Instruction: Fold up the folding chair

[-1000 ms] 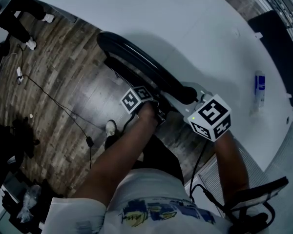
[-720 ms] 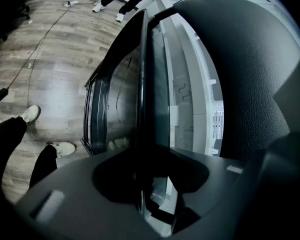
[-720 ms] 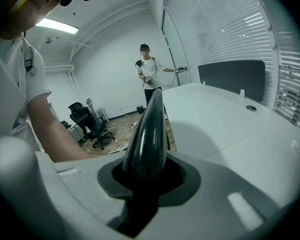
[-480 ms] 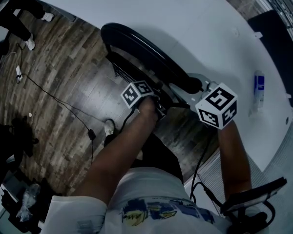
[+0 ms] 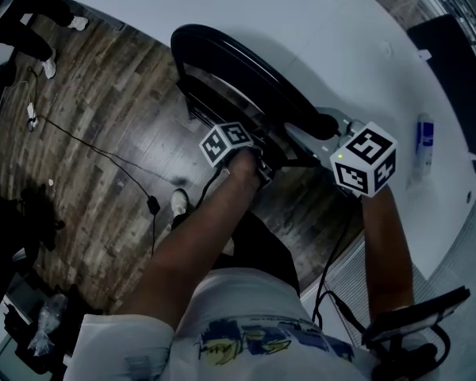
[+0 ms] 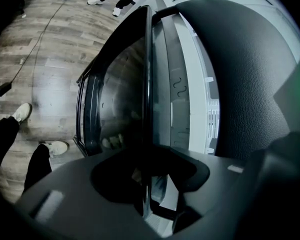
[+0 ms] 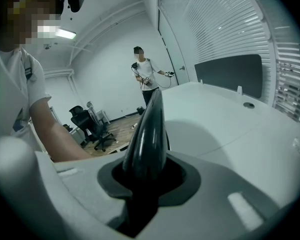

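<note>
The black folding chair stands on the wooden floor against the white table, its seat and back close together. My right gripper is shut on the glossy top rim of the backrest, which rises out of the right gripper in its own view. My left gripper sits lower, at the seat's edge. A thin black seat edge runs between the jaws of the left gripper. Those jaws have just been opening, and a light gap shows beside the edge.
The white table curves along the chair's far side, with a blue-and-white bottle on it. A cable trails over the floor at left. An office chair base is at lower right. A person stands beyond the table.
Both grippers and the chair have shifted right and slightly up in the head view, toward the table. The right gripper keeps hold of the backrest rim.
</note>
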Motion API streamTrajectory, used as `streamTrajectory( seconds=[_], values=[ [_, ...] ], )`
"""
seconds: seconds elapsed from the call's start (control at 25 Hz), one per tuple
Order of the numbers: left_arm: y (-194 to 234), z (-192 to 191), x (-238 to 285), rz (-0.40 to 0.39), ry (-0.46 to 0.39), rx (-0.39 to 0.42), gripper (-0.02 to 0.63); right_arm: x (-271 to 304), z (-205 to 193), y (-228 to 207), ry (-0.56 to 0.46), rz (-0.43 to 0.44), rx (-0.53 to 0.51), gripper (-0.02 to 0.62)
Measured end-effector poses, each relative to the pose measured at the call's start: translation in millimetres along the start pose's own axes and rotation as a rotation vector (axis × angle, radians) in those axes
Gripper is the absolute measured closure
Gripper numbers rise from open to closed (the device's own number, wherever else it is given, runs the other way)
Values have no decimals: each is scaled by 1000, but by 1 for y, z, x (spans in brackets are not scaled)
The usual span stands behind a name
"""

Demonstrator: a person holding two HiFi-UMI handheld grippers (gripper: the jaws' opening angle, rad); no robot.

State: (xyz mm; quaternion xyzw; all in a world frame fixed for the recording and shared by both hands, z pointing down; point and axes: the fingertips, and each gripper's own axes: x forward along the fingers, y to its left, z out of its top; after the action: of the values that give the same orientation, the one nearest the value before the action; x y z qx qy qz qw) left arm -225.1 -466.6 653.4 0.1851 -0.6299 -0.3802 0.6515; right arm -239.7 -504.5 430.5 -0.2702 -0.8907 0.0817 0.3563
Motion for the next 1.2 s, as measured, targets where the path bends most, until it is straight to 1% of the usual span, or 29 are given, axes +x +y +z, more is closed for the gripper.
streamTrajectory(
  seconds=[0.28,0.44,0.56,0.72,0.84,1.2],
  values=[
    [-1,1,2,-16,33,28,407,1,0,-4,2,-8,-18,514],
    [-2,1,4,-38,75,67,397,2,0,-7,-5,-35,-55,512],
    [-4,0,4,-54,101,95,396,1,0,-10,-4,-45,-64,505],
    [-12,5,1,-83,101,154,410,0,-5,-15,22,-54,-75,500],
    [-15,7,2,-93,119,184,410,-3,-4,-20,13,-60,-52,491],
    [-18,7,-2,-123,133,210,410,-11,-4,-24,9,-113,-39,489]
  ],
)
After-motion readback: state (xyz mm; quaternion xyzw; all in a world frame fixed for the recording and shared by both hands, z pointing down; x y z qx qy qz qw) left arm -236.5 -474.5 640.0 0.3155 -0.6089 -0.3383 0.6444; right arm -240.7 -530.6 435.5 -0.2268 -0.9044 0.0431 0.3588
